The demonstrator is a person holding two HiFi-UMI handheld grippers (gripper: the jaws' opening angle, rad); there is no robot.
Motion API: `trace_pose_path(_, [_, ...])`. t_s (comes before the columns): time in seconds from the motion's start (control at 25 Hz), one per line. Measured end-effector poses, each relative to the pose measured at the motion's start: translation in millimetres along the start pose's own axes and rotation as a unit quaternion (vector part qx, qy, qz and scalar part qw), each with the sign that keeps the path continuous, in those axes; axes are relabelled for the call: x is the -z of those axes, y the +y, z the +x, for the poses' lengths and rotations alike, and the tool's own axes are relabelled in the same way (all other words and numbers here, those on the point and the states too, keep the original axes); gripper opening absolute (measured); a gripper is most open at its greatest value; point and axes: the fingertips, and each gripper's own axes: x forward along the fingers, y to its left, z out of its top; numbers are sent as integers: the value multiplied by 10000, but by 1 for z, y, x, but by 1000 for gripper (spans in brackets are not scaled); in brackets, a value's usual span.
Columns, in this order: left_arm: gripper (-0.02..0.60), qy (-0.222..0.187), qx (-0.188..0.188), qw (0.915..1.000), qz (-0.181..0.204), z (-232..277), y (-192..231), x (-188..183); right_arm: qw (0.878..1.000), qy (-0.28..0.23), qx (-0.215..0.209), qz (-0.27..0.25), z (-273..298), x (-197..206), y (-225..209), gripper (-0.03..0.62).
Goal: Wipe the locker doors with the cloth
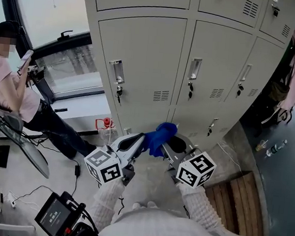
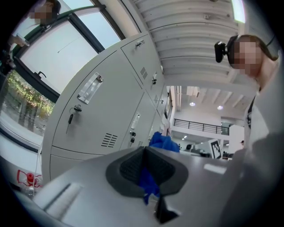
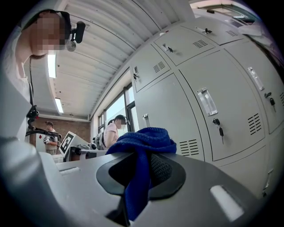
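Gripping blue cloth (image 1: 161, 136) in left gripper (image 1: 141, 140) and right gripper (image 1: 169, 147), near locker doors (image 1: 143, 57); seemingly not yet wiping.

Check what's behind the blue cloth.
The blue knitted cloth, pinched by left tool and right tool, hangs before a grey metal lower locker door; the door part it covers is hidden.

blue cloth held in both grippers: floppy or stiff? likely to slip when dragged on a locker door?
Likely floppy: the blue cloth bunches and droops over the fingers of the right gripper. Probably light for its bulk: two pinches, left gripper included, hold it up. Its knit texture should resist slipping.
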Motion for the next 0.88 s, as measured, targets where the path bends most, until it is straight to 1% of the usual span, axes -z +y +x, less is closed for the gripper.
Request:
trace_pose_path(0.12, [0, 25, 16, 10000, 37, 0, 0, 0, 10000, 21, 21, -44, 1, 0, -2, 58])
trace_pose_path(0.28, [0, 47, -4, 10000, -4, -1, 0, 1, 10000, 20, 93, -19, 1, 2, -4, 57])
trace_pose_path(0.44, [0, 106, -45, 9999, 62, 0, 1, 1, 9999, 1, 120, -8, 0, 0, -6, 58])
trace_pose_path(0.68, [0, 46, -22, 10000, 51, 1, -2, -1, 9999, -13, 100, -84, -2, -2, -3, 57])
trace_pose_path(0.76, [0, 60, 23, 10000, 68, 4, -1, -4, 9998, -94, 140, -113, -2, -6, -5, 58])
trace_pose_path(0.88, [0, 99, 145, 9996, 210, 12, 2, -14, 9991, -320, 242, -155, 1, -18, -8, 58])
